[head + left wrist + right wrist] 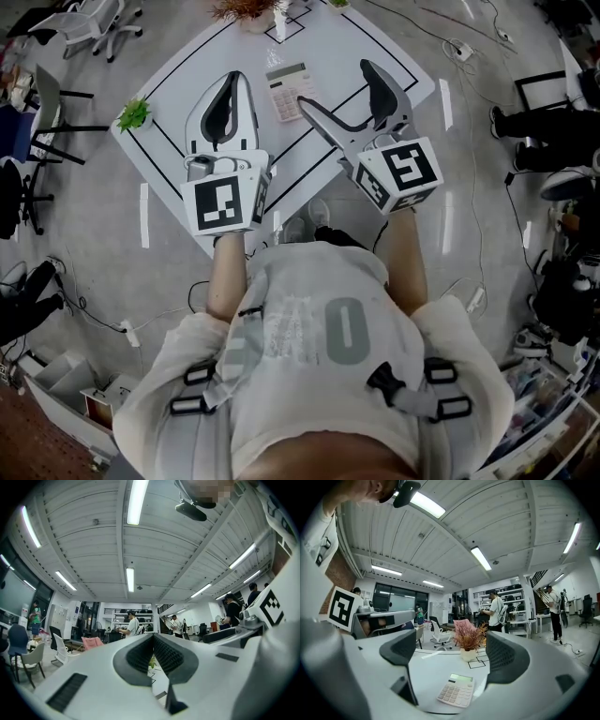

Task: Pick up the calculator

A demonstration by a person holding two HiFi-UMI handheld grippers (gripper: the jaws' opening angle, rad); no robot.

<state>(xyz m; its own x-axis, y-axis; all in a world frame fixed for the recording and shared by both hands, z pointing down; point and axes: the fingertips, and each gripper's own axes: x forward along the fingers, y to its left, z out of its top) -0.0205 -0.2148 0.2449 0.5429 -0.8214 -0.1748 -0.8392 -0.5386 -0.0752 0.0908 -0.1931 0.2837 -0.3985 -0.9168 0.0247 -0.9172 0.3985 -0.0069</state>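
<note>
The calculator (291, 91), pale with a green display, lies flat on the white table (178, 75) near its far middle. In the right gripper view the calculator (457, 691) sits low between the two jaws, a little ahead of them. My right gripper (342, 92) stands open just right of it, its left finger (314, 112) close to the calculator's edge, and nothing is between the pads (401, 648). My left gripper (228, 103) hovers left of the calculator, shut and empty. In the left gripper view its fingertips (153, 639) meet.
A small green plant (134, 114) stands at the table's left corner. A potted dried plant (467, 641) stands at the far edge beyond the calculator. Black lines mark the tabletop. Office chairs (98, 23) and floor cables surround the table; people stand in the background.
</note>
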